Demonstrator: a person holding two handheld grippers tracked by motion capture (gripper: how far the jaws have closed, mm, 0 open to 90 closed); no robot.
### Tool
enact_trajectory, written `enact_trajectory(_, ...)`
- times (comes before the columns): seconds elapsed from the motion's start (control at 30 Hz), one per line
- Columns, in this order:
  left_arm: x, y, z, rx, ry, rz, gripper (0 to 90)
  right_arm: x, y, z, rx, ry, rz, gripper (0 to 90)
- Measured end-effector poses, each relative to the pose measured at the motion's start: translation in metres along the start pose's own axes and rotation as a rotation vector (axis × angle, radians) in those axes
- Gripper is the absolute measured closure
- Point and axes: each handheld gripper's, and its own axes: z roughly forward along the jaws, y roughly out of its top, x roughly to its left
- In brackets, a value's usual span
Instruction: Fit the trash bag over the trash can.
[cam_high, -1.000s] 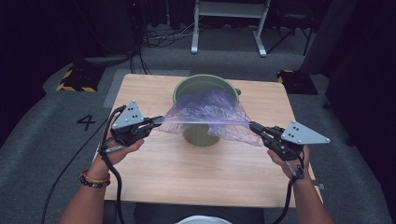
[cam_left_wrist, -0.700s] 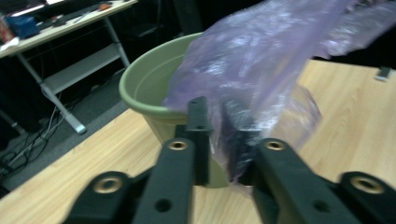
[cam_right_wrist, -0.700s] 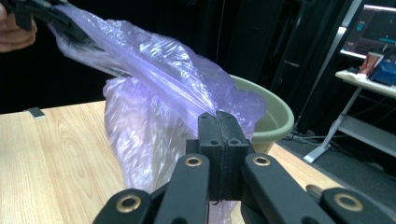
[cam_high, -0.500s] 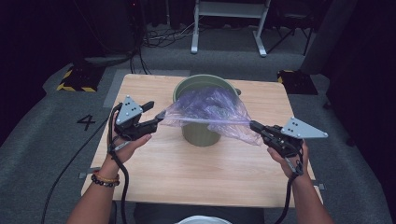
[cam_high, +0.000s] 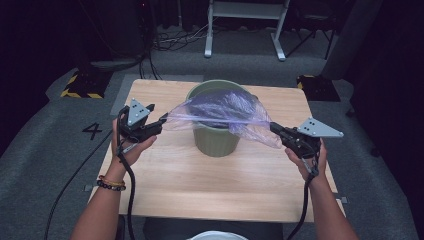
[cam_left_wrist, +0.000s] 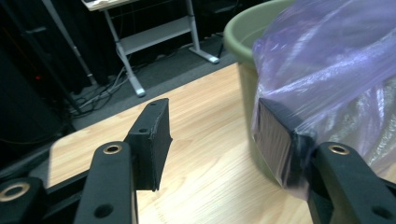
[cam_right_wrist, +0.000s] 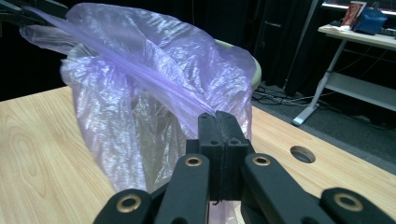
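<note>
Left gripper view: left gripper (cam_left_wrist: 212, 140) open, jaws just opening, bag (cam_left_wrist: 327, 70) draped over one pad. Right gripper (cam_right_wrist: 217, 123) clamped on bag edge. Could slip off bin (cam_high: 216, 142) rim and bunch, if tugged from one side.

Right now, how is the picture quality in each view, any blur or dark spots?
High view: table lit, surroundings nearly black, slightly soft. Left gripper view: near purple bag blurred and washed out, wood sharper. Right gripper view: bag crisp with glossy highlights, background dim.
</note>
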Motion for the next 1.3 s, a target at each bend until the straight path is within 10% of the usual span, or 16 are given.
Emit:
enact_trajectory(0.27, 0.010, -0.001, -0.006, -0.028, 0.033, -0.027, 39.1, 0.002, 0.002, 0.002, -0.013, -0.004, -0.011, 90.0)
enact_trajectory(0.6, -0.011, 0.000, -0.003, -0.006, -0.226, 0.059, 65.2, 0.019, 0.009, -0.001, -0.029, 0.011, -0.099, 48.0)
enact_trajectory(0.8, -0.029, 0.008, -0.004, 0.000, -0.264, 0.119, 75.2, 0.047, 0.020, -0.017, -0.106, -0.034, -0.247, 43.0)
enact_trajectory(0.97, -0.036, 0.013, -0.006, -0.004, -0.259, 0.135, 73.1, 0.066, 0.022, -0.033, -0.146, -0.008, -0.323, 45.5)
enact_trajectory(1.1, -0.040, 0.019, -0.008, -0.014, -0.199, 0.124, 48.9, 0.067, 0.023, -0.037, -0.133, -0.010, -0.316, 41.4)
enact_trajectory(1.3, -0.041, 0.023, -0.010, -0.015, -0.217, 0.147, 56.4, 0.068, 0.026, -0.034, -0.091, -0.223, -0.366, 31.4)
